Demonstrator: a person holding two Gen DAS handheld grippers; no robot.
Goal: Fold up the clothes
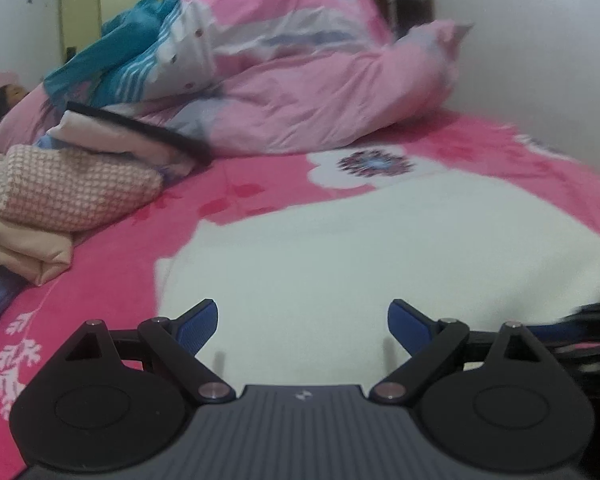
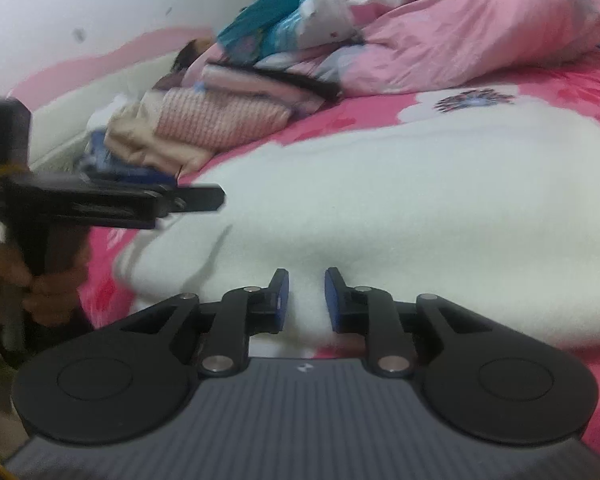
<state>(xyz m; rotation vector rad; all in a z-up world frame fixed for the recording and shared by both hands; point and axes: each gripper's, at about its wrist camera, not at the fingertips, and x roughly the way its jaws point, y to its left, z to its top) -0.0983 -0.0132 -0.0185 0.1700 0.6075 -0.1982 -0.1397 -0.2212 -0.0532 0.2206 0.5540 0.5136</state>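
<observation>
A white fleece garment point(image 1: 380, 248) lies spread on the pink flowered bed sheet point(image 1: 100, 280). My left gripper point(image 1: 303, 320) hovers over its near left part, open wide, with nothing between the blue pads point(image 1: 198, 328). In the right wrist view the same garment point(image 2: 420, 200) fills the middle. My right gripper point(image 2: 307, 300) sits at its near edge with the jaws a little apart. A ridge of white cloth stands in the gap, and the pads point(image 2: 334, 300) do not press on it. A hand point(image 2: 48, 288) holds the left gripper point(image 2: 204, 200) at the garment's left edge.
A stack of folded clothes topped by a pink knit point(image 1: 72, 192) lies at the left of the bed. Behind it a bunched pink duvet point(image 1: 300, 80) with a teal patch fills the back. A white wall point(image 1: 540, 60) borders the bed on the right.
</observation>
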